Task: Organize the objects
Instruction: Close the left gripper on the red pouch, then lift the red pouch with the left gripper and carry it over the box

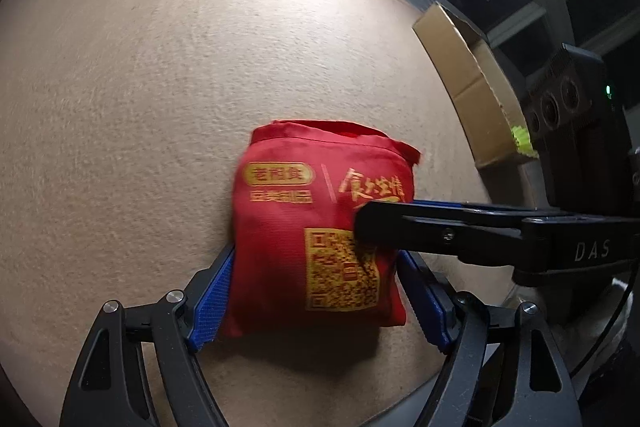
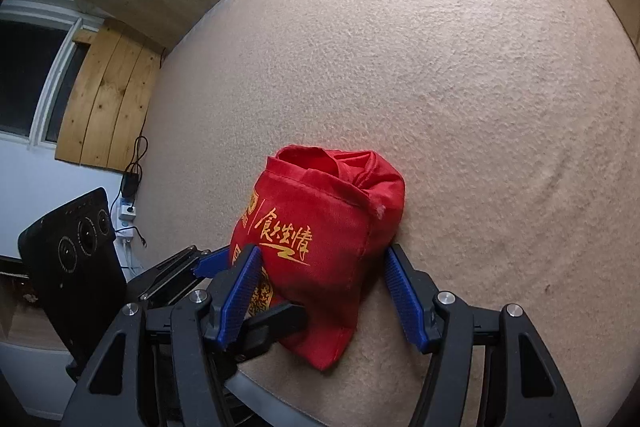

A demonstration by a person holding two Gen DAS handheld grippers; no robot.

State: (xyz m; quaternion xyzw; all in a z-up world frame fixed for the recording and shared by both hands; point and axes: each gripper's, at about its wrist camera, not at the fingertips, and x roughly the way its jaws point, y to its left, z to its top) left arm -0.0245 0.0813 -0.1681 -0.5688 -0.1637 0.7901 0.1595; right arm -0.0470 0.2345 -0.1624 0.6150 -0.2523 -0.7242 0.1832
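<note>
A red cloth bag (image 1: 312, 227) with yellow print and a QR code lies on the beige felt table (image 1: 180, 67). My left gripper (image 1: 316, 255) straddles its lower half. Its blue pads (image 1: 212, 299) stand at the bag's sides without squeezing it, so it is open. My right gripper (image 1: 384, 215) comes in from the right, one black finger lying across the bag's front. In the right wrist view the bag (image 2: 328, 219) sits between the right gripper's (image 2: 320, 249) pads, whose tips press its sides. A left gripper finger (image 2: 276, 321) shows at the bag's lower left.
An open cardboard box (image 1: 472, 87) with something yellow-green (image 1: 520, 143) inside stands at the table's right edge. Wooden boards (image 2: 108, 95), a power strip with cables (image 2: 128, 211) and a window lie beyond the table's rounded edge. Bare felt stretches beyond the bag.
</note>
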